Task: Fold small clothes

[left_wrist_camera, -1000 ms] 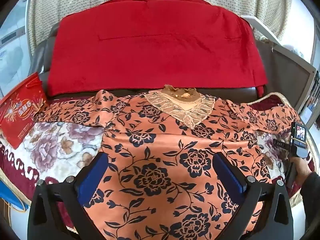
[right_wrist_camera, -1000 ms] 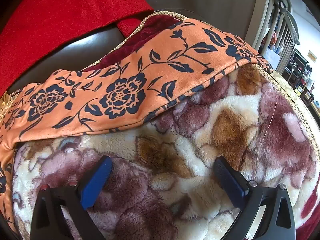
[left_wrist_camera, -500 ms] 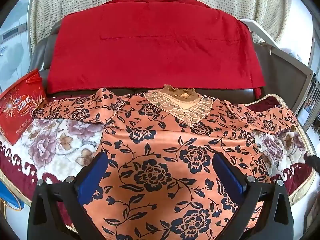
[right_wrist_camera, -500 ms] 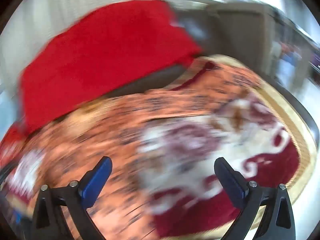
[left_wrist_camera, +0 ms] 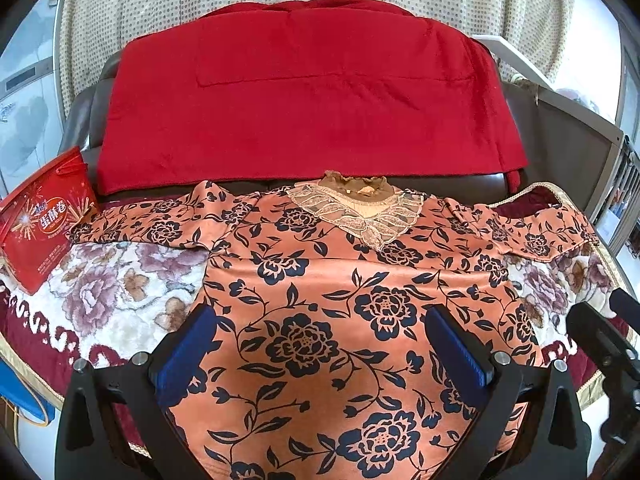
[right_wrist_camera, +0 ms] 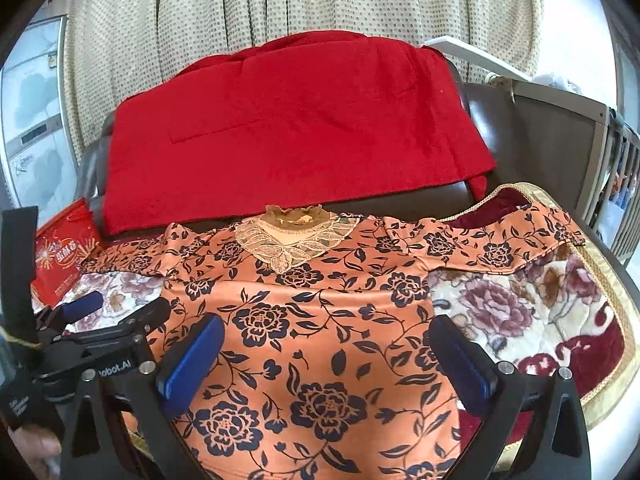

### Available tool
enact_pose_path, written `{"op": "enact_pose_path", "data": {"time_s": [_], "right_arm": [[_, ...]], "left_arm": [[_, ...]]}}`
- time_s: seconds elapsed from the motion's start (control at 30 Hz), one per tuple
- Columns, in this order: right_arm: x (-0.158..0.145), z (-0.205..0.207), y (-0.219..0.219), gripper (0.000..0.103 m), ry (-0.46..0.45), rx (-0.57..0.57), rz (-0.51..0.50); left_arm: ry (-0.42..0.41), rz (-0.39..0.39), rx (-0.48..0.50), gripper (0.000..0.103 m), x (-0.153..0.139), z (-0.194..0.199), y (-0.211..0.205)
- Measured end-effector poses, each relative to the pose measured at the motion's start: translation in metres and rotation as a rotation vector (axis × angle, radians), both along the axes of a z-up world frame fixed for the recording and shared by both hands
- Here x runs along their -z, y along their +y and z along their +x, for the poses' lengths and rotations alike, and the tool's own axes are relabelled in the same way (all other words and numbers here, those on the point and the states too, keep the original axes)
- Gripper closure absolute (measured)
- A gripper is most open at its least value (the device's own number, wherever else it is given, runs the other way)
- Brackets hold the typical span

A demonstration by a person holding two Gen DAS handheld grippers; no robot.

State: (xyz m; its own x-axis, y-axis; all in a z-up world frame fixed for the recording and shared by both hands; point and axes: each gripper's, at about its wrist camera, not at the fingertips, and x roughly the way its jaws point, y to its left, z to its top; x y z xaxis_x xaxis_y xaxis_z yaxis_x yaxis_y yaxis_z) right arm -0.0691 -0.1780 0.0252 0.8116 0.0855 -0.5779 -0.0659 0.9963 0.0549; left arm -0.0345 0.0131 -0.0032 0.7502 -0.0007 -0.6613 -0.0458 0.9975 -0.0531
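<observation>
Orange floral top (right_wrist_camera: 320,320) laid flat on the flowery plush blanket (right_wrist_camera: 520,312), lace collar (right_wrist_camera: 288,246) toward the red blanket (right_wrist_camera: 288,128) draped behind. Right gripper (right_wrist_camera: 324,364) hovers over the hem, jaws wide apart. Left gripper (right_wrist_camera: 80,320) sits at the left edge.

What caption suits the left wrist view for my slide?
Open left gripper hovers over an orange floral long-sleeved top spread flat on a flowered blanket.

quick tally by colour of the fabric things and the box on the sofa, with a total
Orange: 1, the orange floral top with lace collar
Plain red: 2, the red cloth draped over the sofa back and the red cardboard snack box
Cream and maroon: 1, the plush flowered blanket
Total: 4
</observation>
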Motion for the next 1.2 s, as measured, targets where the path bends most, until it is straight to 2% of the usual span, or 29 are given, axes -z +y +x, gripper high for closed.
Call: {"op": "enact_pose_path", "data": {"time_s": [0.37,0.67,1.2], "right_arm": [[0.014,0.012,0.007,0.000,-0.020,0.018,0.007],[0.020,0.013,0.010,0.000,-0.002,0.006,0.001],[0.022,0.017,0.007,0.000,0.001,0.023,-0.001]], "left_arm": [[0.003,0.005,-0.013,0.000,0.002,-0.004,0.003],[0.005,0.005,-0.014,0.000,0.003,-0.005,0.004],[0.011,0.014,0.003,0.000,0.006,-0.003,0.000]]}}
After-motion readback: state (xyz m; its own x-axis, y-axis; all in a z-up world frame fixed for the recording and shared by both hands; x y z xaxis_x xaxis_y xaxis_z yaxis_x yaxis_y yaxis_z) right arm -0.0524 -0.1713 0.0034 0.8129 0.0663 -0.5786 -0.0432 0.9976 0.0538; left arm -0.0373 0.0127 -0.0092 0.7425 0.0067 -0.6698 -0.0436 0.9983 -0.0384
